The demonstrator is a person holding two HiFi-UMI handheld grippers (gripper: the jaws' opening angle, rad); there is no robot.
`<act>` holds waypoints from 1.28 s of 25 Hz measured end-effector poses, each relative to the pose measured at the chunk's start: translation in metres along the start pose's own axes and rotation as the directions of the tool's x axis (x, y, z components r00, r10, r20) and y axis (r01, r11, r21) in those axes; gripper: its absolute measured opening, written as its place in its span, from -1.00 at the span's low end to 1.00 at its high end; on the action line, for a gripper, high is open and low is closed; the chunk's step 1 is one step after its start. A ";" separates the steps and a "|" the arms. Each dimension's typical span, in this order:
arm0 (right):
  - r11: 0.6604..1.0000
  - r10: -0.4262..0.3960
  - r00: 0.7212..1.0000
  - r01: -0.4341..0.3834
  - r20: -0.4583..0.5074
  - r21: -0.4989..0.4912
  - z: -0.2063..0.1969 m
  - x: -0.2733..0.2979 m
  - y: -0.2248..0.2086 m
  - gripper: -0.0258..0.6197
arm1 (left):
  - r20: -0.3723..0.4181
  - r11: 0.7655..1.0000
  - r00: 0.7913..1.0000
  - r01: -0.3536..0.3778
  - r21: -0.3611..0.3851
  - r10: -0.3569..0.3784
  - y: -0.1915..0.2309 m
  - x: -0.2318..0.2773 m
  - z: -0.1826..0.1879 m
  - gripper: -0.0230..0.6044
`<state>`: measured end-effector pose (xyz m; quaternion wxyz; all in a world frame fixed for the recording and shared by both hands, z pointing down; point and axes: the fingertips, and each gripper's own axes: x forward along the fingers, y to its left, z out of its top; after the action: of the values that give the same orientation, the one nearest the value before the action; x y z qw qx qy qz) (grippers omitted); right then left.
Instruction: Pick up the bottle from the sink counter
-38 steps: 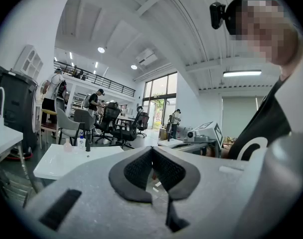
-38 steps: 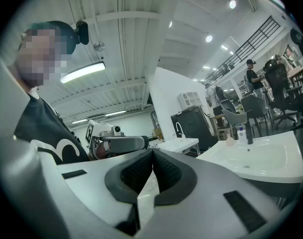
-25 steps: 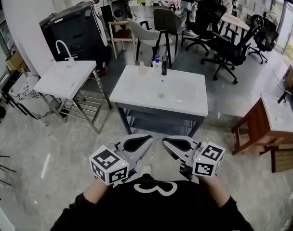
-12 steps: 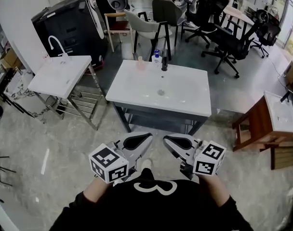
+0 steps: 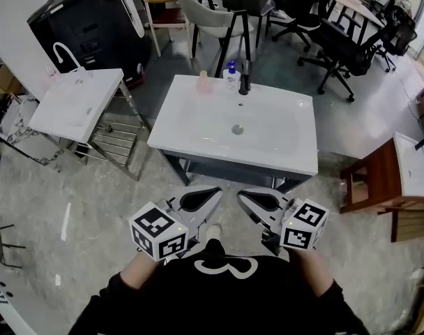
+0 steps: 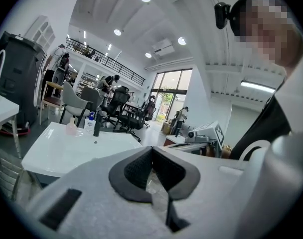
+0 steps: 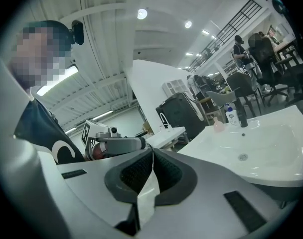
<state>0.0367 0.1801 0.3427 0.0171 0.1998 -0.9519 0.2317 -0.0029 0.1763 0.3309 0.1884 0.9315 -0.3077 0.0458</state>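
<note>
A white sink counter (image 5: 198, 128) stands ahead of me on the floor. At its back edge are a small pink bottle (image 5: 203, 82), a clear bottle with a blue cap (image 5: 231, 75) and a black faucet (image 5: 245, 77). My left gripper (image 5: 213, 191) and right gripper (image 5: 244, 195) hover close to my body, short of the counter's front edge, both shut and empty. The left gripper view shows the pink bottle (image 6: 71, 128) and blue-capped bottle (image 6: 90, 123) far beyond the shut left gripper (image 6: 152, 149). In the right gripper view both bottles (image 7: 231, 116) lie far past the right gripper (image 7: 152, 151).
A second white sink (image 5: 76, 103) on a metal frame stands to the left, with a black machine (image 5: 79, 19) behind it. A wooden stand (image 5: 376, 183) with another basin is at the right. Office chairs (image 5: 337, 44) crowd the area behind the counter.
The sink counter has drawn nearer and lower in the head view as I step toward it. Both grippers stay shut, side by side in front of my body.
</note>
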 end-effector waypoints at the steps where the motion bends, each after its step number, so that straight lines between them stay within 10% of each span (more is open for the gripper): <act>1: 1.000 -0.006 1.000 0.006 -0.001 0.007 0.003 0.007 -0.009 -0.87 | -0.003 1.000 1.000 0.004 -0.006 -0.004 0.010 0.004 0.002 -0.88; 32: 0.999 0.015 1.000 -0.015 0.009 0.028 0.077 0.109 -0.139 -0.87 | -0.010 0.999 0.999 -0.039 -0.018 0.039 0.170 0.069 0.061 -0.88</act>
<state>-0.0053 -0.0080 0.3486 0.0084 0.1938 -0.9501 0.2443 -0.0493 -0.0114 0.3433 0.1972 0.9233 -0.3254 0.0513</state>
